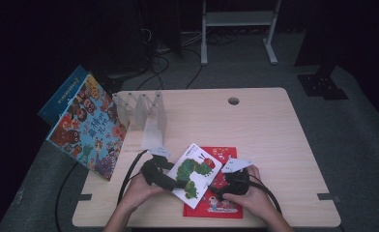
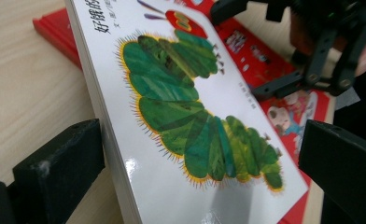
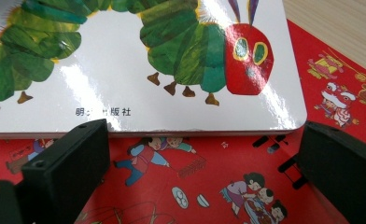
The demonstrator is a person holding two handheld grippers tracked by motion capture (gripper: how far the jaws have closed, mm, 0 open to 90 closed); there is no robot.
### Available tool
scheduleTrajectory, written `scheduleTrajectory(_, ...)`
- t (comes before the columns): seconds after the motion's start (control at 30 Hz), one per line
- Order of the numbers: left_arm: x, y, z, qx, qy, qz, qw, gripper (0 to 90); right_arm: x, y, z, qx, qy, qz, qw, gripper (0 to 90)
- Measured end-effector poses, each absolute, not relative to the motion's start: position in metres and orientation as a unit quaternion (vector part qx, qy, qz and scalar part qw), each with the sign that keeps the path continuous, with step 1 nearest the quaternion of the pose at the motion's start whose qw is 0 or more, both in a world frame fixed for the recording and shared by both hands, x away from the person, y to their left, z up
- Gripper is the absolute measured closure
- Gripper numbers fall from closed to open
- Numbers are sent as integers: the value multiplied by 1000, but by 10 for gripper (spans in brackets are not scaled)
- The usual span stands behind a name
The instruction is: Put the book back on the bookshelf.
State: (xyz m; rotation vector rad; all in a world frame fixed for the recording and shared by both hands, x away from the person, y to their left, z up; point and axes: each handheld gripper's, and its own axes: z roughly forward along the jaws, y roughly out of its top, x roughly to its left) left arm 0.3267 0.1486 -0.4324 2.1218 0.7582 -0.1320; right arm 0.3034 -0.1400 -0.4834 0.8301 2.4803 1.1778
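Note:
A white picture book point(image 1: 197, 171) with a green caterpillar on its cover lies tilted across a red picture book point(image 1: 226, 205) near the table's front edge. My left gripper point(image 1: 175, 181) is shut on the white book point(image 2: 181, 102), one jaw against its spine edge and the other at its far edge; its left side is raised off the table. My right gripper point(image 1: 216, 191) stands open over the red book point(image 3: 218, 186), with the white book's point(image 3: 125, 84) long edge just past its jaws point(image 3: 202, 154). From the left gripper view, the right gripper point(image 2: 321, 60) hovers over the red book point(image 2: 284, 102).
At the table's left edge, a clear plastic book rack point(image 1: 144, 113) stands with a colourful book point(image 1: 88, 125) leaning beside it and a blue book point(image 1: 64, 94) behind. The wooden table point(image 1: 265, 130) has a cable hole point(image 1: 233, 101) at the back.

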Motion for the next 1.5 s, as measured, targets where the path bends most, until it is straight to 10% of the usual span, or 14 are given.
scheduleTrajectory(0.57,307,140,-396,837,242,-40,489,118,303,-143,-483,283,859,405,133,5)
scheduleTrajectory(1.07,310,131,-400,855,238,-68,455,498,303,-144,-483,283,859,406,133,9)
scheduleTrajectory(1.5,319,123,-390,880,259,-26,397,637,303,-143,-483,290,857,404,136,11)
